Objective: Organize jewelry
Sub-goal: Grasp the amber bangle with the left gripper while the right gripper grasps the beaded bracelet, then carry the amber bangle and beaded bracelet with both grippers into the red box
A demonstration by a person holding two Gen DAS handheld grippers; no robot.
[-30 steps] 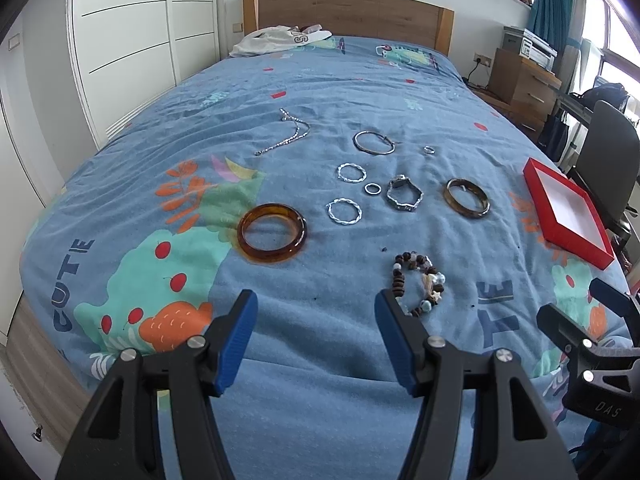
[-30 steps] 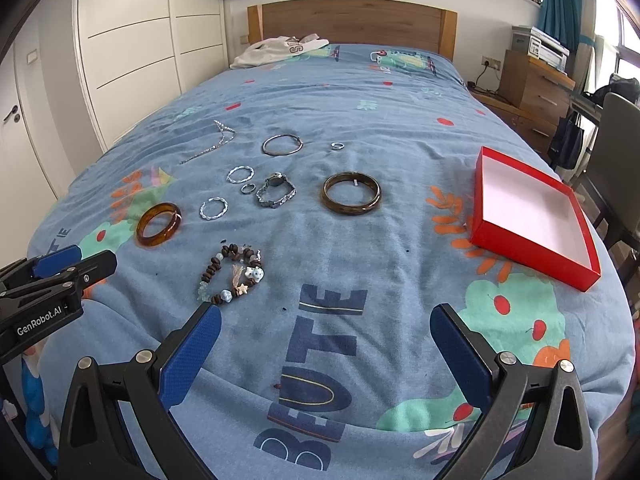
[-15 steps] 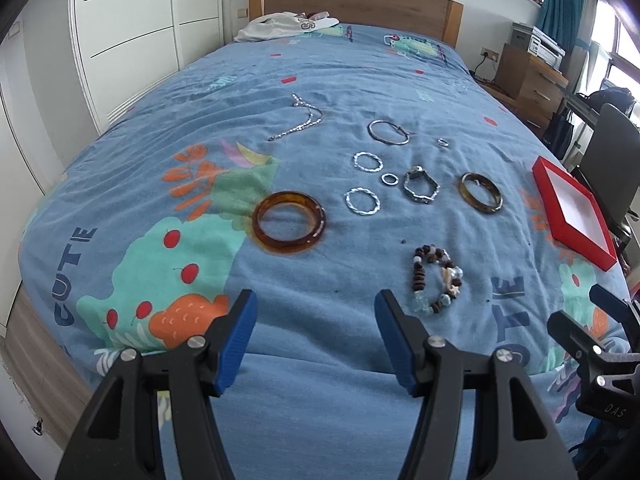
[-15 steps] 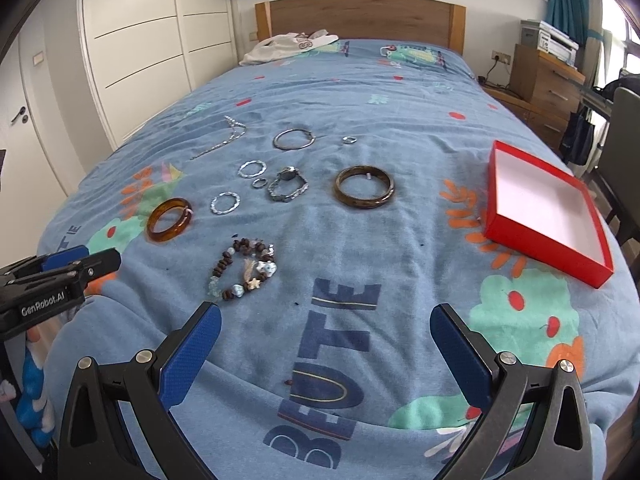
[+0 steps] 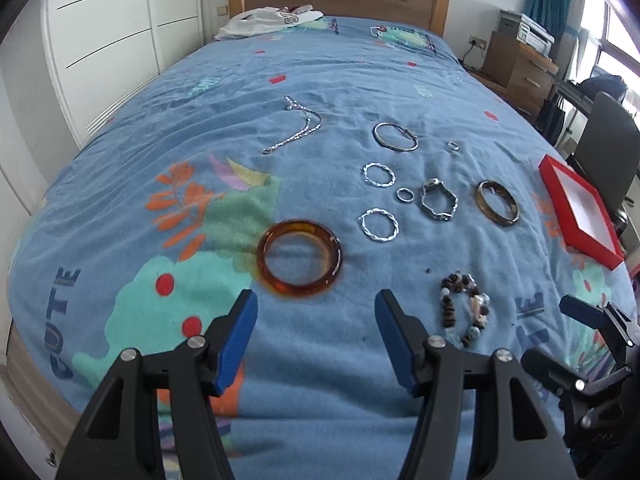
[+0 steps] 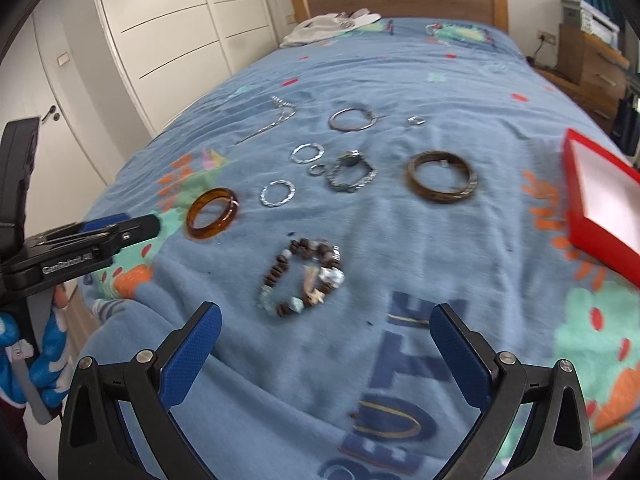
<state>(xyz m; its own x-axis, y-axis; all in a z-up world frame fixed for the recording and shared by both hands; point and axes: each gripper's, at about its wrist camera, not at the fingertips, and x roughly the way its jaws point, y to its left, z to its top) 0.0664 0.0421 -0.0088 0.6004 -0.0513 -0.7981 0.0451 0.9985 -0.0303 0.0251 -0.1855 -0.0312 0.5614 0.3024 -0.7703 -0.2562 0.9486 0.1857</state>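
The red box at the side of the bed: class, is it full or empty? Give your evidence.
Empty, as far as shown. The red box has a bare white floor, and every piece, such as the amber bangle, lies on the blanket. Its far right is cropped.

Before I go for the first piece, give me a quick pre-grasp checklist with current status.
1. Left gripper open, empty: ok.
2. Right gripper open, empty: ok.
3. Amber bangle just ahead of left gripper, clear of other pieces: ok.
4. Beaded bracelet ahead of right gripper, between its fingers' line: ok.
5. Red box open, nothing seen inside: ok.
6. Grippers apart from each other: ok.
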